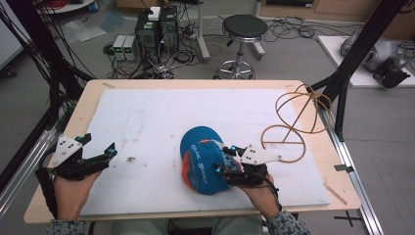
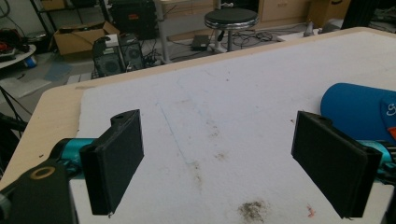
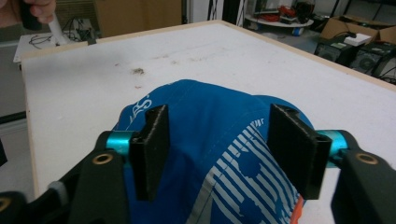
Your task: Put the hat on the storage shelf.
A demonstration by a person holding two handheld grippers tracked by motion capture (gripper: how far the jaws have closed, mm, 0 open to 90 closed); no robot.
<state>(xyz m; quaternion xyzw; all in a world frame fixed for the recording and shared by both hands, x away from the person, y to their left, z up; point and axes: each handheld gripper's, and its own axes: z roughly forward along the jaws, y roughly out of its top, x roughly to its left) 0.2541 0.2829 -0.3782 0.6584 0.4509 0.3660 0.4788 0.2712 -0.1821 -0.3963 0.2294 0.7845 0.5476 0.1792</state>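
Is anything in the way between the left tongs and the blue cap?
Nothing visible. Between the left tongs and the blue cap lies just bare white mat with a small dirt smudge. The right tongs already straddle the cap.

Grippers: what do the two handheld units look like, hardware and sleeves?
Both match. The left gripper and right gripper have black bodies, each topped by a grey three-cornered plate with dark dots. The jaws are flat black rectangular pads on teal cylindrical mounts, with brass-coloured rings in the black links. A black cable trails from the left one. Sleeve cuffs are grey-patterned.
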